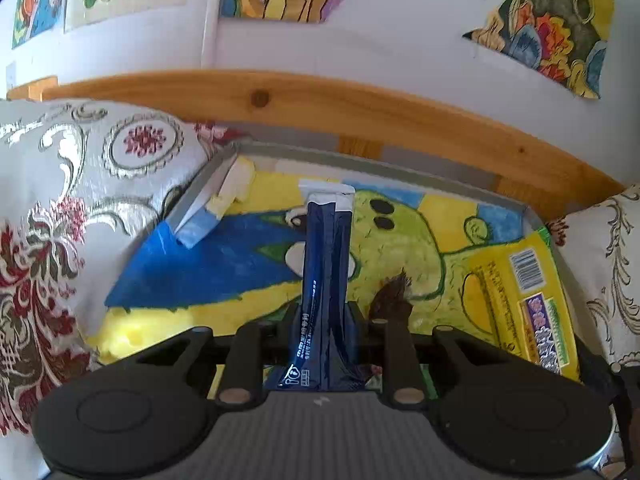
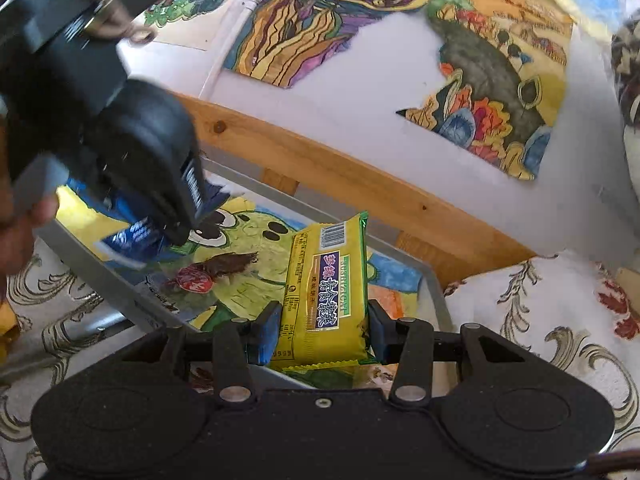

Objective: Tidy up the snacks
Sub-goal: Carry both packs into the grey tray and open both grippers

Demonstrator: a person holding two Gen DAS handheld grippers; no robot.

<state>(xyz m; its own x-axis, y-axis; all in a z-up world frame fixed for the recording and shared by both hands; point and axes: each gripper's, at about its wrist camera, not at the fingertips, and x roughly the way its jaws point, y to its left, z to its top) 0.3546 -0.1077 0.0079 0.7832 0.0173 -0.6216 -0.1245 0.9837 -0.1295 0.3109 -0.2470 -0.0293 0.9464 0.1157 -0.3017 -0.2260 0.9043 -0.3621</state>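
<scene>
The left tool (image 1: 322, 316) pinches a dark blue packet (image 1: 326, 264) edge-on above the grey tray (image 1: 208, 184); the right tool (image 2: 320, 332) clamps the yellow packet (image 2: 326, 284) at the tray's 3 o'clock side, probably for placing them neatly.

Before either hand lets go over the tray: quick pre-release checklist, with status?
1. Left gripper shut on the dark blue packet: ok, packet is pinched and stands upright between the fingers.
2. Right gripper shut on the yellow packet: ok, both fingers press its sides.
3. Both packets over the grey tray: ok, the painted tray floor shows behind each.
4. Drop spot free: not ok, a brown scrap and a red wrapper lie on the tray floor.
5. Grippers apart from each other: cannot tell, the left one sits close in the right wrist view.
6. Tray level on the bedding: cannot tell.
</scene>
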